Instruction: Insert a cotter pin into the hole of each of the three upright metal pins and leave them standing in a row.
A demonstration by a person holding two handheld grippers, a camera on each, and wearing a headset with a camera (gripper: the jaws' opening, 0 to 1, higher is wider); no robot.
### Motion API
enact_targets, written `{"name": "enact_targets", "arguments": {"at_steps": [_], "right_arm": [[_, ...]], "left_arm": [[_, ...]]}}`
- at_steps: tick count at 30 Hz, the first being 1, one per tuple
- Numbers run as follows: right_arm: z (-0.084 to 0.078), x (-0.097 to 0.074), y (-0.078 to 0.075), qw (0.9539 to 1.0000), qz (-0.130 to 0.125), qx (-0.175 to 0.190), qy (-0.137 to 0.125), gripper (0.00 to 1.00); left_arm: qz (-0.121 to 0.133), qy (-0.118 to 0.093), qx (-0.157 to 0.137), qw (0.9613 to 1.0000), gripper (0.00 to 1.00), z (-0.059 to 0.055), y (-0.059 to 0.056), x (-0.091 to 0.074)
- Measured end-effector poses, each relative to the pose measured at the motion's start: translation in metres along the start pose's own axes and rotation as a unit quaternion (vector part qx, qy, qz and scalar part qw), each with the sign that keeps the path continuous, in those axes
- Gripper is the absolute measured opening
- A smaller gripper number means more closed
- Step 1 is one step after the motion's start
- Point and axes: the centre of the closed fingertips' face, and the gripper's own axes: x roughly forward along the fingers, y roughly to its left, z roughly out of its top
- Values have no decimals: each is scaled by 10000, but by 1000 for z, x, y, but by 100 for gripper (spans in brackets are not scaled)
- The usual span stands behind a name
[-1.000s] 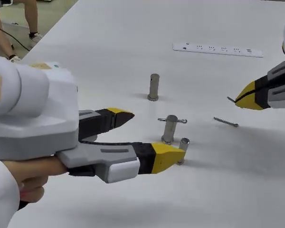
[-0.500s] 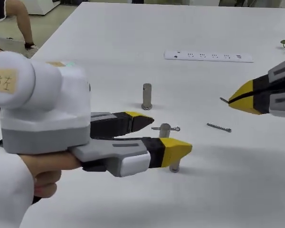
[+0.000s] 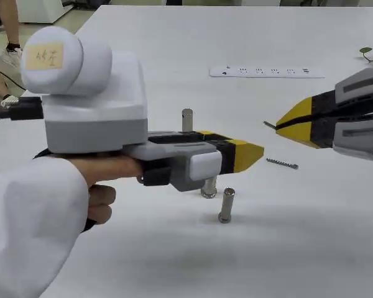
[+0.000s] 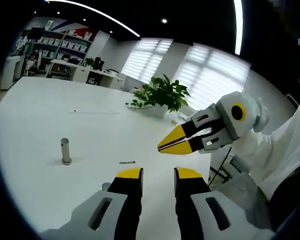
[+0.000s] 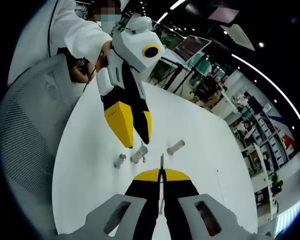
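Observation:
Three upright metal pins stand on the white table: a far pin, a near pin, and a middle pin mostly hidden behind my left gripper. That gripper hovers above them, open and with nothing in it. My right gripper is shut on a thin cotter pin, whose tip pokes out toward the left gripper. The right gripper view takes in all three pins, such as the one at the right end, below the left gripper. A loose cotter pin lies on the table.
A white power strip lies at the back of the table. A potted plant stands at the far table edge. A person's legs show at the far left on the floor beside the table.
My left gripper has moved right and up, now covering the middle pin. The right gripper with its cotter pin has come left, closer to the left gripper's tips.

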Motion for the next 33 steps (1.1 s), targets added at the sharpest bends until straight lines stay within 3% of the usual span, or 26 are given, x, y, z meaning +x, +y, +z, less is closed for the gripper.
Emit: {"name": "enact_targets", "arguments": {"at_steps": [8,12,30,33], "right_arm": [[2,4,0,9998,93,-173,-102,0],[1,4,-2,9996,131,-205,-119,0],[3,4,-3,9994,131,-302,-111,0],[15,-4,19,9994,156,-284,-124,0]], "left_arm": [[-183,76,-187,9996,12,7,-7,7],[-225,64,-82,9997,9,9,-10,8],[-258,171,-367,9988,0,2,-15,9],[-270,216,-429,9985,0,1,-16,9]]}}
